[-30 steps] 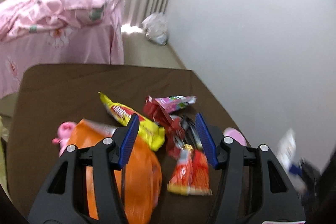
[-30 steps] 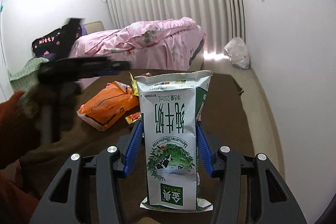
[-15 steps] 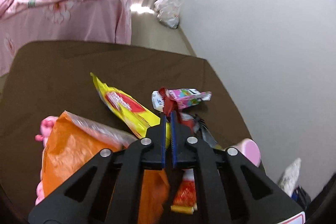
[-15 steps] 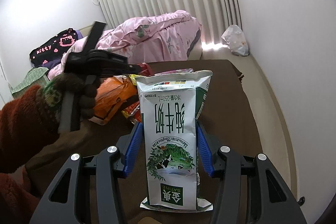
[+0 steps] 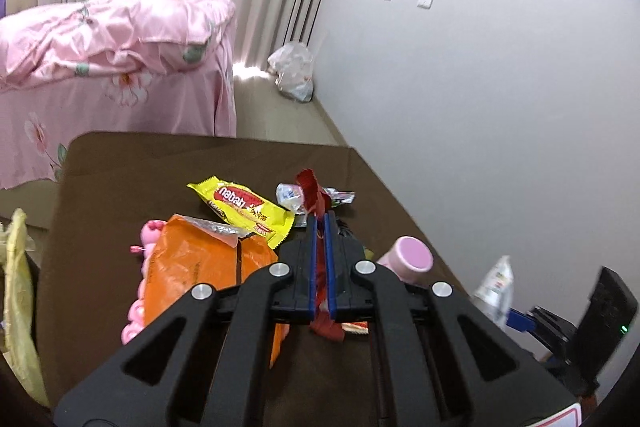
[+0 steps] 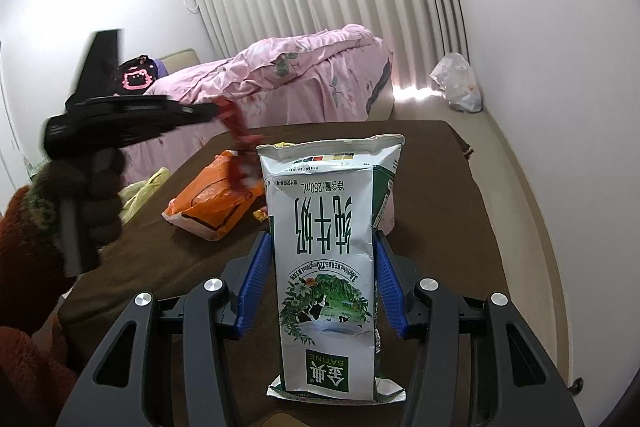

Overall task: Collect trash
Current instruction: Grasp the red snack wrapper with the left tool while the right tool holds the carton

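Evidently a crinkled red wrapper [image 5: 316, 199] is clenched flat in the left tongs [image 5: 320, 223] and hangs clear above the brown counter [image 5: 120, 163]; being light, limp foil, it is best pinched mid-length. An opened green-and-white milk carton [image 6: 332, 247], upside down, is gripped by its sides in the right tongs [image 6: 320, 267].

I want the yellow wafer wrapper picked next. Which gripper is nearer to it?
Left. The left gripper, shut on a red wrapper, hangs just beside the yellow wafer wrapper. The right gripper holds the milk carton nearer the table's front.
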{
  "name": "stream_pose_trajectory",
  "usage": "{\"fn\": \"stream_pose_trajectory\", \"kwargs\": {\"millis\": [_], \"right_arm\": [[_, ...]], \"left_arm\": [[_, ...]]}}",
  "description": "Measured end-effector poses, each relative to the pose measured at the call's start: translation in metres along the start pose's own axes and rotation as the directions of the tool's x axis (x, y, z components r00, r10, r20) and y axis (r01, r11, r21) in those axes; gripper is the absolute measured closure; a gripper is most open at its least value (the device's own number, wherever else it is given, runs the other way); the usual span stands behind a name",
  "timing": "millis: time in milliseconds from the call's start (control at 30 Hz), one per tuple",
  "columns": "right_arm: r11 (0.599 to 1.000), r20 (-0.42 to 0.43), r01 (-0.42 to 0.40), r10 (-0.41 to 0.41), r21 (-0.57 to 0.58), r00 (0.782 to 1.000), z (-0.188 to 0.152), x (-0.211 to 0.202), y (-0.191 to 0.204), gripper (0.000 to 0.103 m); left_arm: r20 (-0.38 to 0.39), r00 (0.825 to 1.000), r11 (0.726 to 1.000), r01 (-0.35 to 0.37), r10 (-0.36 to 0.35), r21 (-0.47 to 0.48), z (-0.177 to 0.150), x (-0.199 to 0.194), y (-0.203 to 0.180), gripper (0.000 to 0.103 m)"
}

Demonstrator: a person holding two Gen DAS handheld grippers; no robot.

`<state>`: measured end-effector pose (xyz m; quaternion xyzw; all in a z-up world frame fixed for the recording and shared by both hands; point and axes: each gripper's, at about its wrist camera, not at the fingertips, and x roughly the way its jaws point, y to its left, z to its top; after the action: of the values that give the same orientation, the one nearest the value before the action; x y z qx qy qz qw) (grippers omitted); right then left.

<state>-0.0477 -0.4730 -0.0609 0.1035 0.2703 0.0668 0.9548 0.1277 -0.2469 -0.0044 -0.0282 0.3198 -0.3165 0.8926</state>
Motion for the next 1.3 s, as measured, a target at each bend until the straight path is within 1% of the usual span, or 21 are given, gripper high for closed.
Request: {"fn": "stream_pose_trajectory", "kwargs": {"millis": [133, 300, 433, 500, 533, 567, 600, 633, 667, 700, 733, 800, 833, 933, 1000, 1033, 1067, 1133, 1167, 1233, 1300], "right_arm": [[1.000, 0.002, -0.007, 0.007, 0.002, 1.000, 0.000, -0.001, 0.004, 0.055], [1.000, -0.015, -0.017, 0.016, -0.017, 1.000, -0.002, 0.002, 0.012, 0.055], [0.999, -0.026, -0.023, 0.022, -0.029, 0.999, -0.003, 0.004, 0.018, 0.055], [0.999, -0.029, -0.026, 0.025, -0.036, 0.999, -0.004, 0.004, 0.021, 0.055], [0.999, -0.033, -0.027, 0.026, -0.041, 0.999, -0.005, 0.005, 0.022, 0.055], [0.999, -0.038, -0.028, 0.026, -0.043, 0.999, -0.005, 0.006, 0.022, 0.055], [0.999, -0.042, -0.028, 0.026, -0.043, 0.999, -0.006, 0.007, 0.023, 0.055], [0.999, -0.046, -0.029, 0.028, -0.041, 0.999, -0.006, 0.010, 0.023, 0.055], [0.999, -0.050, -0.032, 0.031, -0.037, 0.998, -0.006, 0.012, 0.023, 0.055], [0.999, -0.053, -0.035, 0.033, -0.034, 0.998, -0.007, 0.014, 0.024, 0.055], [0.999, -0.054, -0.036, 0.034, -0.034, 0.998, -0.007, 0.014, 0.025, 0.055], [0.999, -0.056, -0.041, 0.039, -0.035, 0.998, -0.006, 0.017, 0.026, 0.055], [0.998, -0.056, -0.041, 0.039, -0.039, 0.998, -0.006, 0.018, 0.027, 0.055], [0.998, -0.050, -0.037, 0.034, -0.048, 0.998, -0.007, 0.016, 0.028, 0.055], [0.998, -0.046, -0.031, 0.029, -0.046, 0.999, -0.008, 0.014, 0.025, 0.055], [0.999, -0.043, -0.027, 0.025, -0.043, 0.999, -0.008, 0.013, 0.024, 0.055], [0.999, -0.041, -0.022, 0.020, -0.040, 0.999, -0.009, 0.012, 0.022, 0.055], [0.999, -0.038, -0.013, 0.012, -0.032, 0.999, -0.010, 0.009, 0.019, 0.055], [1.000, -0.035, -0.008, 0.007, -0.028, 0.999, -0.010, 0.007, 0.018, 0.055], [1.000, -0.030, 0.000, -0.001, -0.025, 1.000, -0.010, 0.003, 0.016, 0.055], [1.000, -0.027, 0.007, -0.007, -0.018, 1.000, -0.011, 0.001, 0.013, 0.055]], "left_arm": [[-0.013, 1.000, 1.000, 0.015, -0.015, -0.009, -0.006, -0.020, -0.003, 0.100], [-0.036, 0.999, 1.000, -0.028, 0.028, -0.002, -0.025, -0.030, 0.006, 0.100], [-0.045, 0.997, 0.996, -0.070, 0.068, -0.049, -0.042, -0.030, 0.028, 0.099], [-0.043, 0.997, 0.993, -0.073, 0.069, -0.096, -0.052, -0.033, 0.044, 0.098], [-0.048, 0.997, 0.991, -0.061, 0.056, -0.121, -0.056, -0.033, 0.051, 0.092], [-0.051, 0.998, 0.989, -0.055, 0.049, -0.140, -0.059, -0.033, 0.057, 0.081], [-0.052, 0.998, 0.984, -0.055, 0.046, -0.169, -0.063, -0.034, 0.065, 0.075], [-0.048, 0.998, 0.981, -0.052, 0.043, -0.189, -0.066, -0.035, 0.069, 0.066], [-0.038, 0.999, 0.975, -0.034, 0.026, -0.221, -0.069, -0.037, 0.075, 0.058], [-0.032, 0.999, 0.969, -0.012, 0.005, -0.248, -0.070, -0.038, 0.079, 0.052], [-0.023, 0.999, 0.960, 0.019, -0.026, -0.280, -0.072, -0.038, 0.083, 0.043], [-0.004, 0.997, 0.945, 0.070, -0.075, -0.319, -0.075, -0.038, 0.086, 0.040], [-0.015, 0.996, 0.945, 0.077, -0.086, -0.317, -0.075, -0.036, 0.084, 0.040], [-0.065, 0.996, 0.976, 0.049, -0.064, -0.214, -0.067, -0.023, 0.062, 0.040], [-0.113, 0.992, 0.994, 0.041, -0.052, -0.100, -0.062, -0.009, 0.040, 0.040], [-0.143, 0.989, 0.999, 0.035, -0.039, -0.034, -0.058, 0.000, 0.028, 0.040], [-0.152, 0.988, 0.999, 0.028, -0.024, 0.026, -0.053, 0.010, 0.016, 0.040], [-0.148, 0.989, 0.994, 0.022, -0.006, 0.104, -0.045, 0.025, 0.001, 0.040], [-0.148, 0.989, 0.991, 0.009, 0.011, 0.131, -0.040, 0.035, -0.004, 0.040], [-0.159, 0.987, 0.989, -0.012, 0.036, 0.149, -0.031, 0.055, -0.007, 0.040], [-0.218, 0.975, 0.991, -0.016, 0.045, 0.133, -0.022, 0.081, -0.003, 0.040]]}}
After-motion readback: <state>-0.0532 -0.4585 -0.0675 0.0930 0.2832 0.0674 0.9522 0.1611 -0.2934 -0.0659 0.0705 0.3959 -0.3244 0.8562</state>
